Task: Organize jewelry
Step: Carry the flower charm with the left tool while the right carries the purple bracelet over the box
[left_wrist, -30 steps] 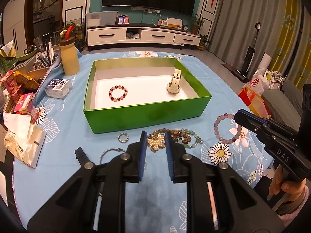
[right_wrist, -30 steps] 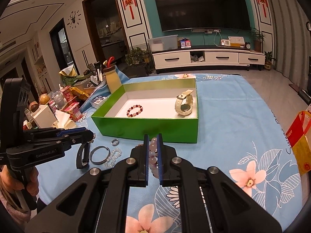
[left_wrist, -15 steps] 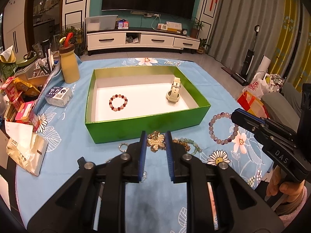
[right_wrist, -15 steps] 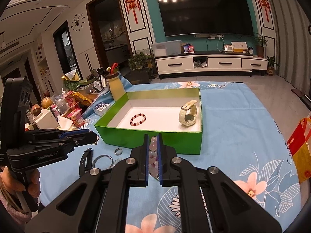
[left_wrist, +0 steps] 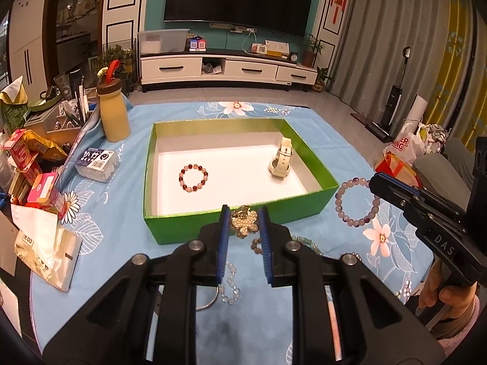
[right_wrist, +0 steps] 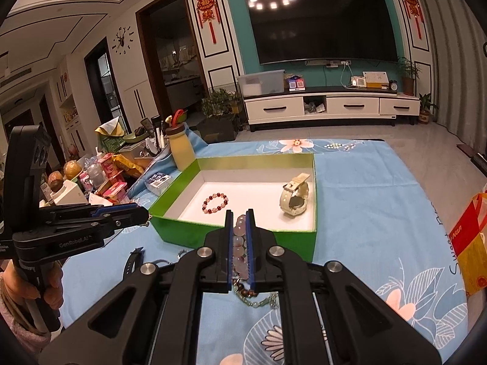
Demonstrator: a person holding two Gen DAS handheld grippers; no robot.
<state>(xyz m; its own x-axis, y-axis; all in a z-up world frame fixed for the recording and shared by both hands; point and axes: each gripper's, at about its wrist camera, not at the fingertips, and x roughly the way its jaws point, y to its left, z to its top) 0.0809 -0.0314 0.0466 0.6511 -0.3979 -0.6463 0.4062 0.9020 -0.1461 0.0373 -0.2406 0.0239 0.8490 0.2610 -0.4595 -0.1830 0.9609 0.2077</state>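
My left gripper (left_wrist: 244, 219) is clamped on a gold flower brooch (left_wrist: 243, 221), which sits between the blue pads at the tips and looks lifted off the cloth, just short of the near wall of the green box (left_wrist: 194, 231). Under and behind the left tips I see a clear bead bracelet (left_wrist: 229, 286), a thin metal bangle (left_wrist: 210, 302) and more beaded pieces to the right of the fingers, all lying on the blue floral tablecloth (left_wrist: 115, 243). My right gripper (right_wrist: 238, 222) is closed on a pale purple bead bracelet (right_wrist: 239, 245); the left wrist view shows that bracelet (left_wrist: 356, 200) hanging as an open loop from the right tips, off the box's near right corner. Below the right fingers: a tangle of brown and green beads (right_wrist: 252, 296); to their left, a black strap (right_wrist: 131, 263). Ahead of both tools, inside the box (right_wrist: 313, 243), a red and pink bead bracelet (left_wrist: 193, 177) lies flat left of centre and a cream watch (left_wrist: 281, 159) stands on edge against the right wall. Farther left of the box: yellow bottle (left_wrist: 113, 112), small labelled plastic pack (left_wrist: 97, 162), and snack packets (left_wrist: 33, 164) at the table edge.
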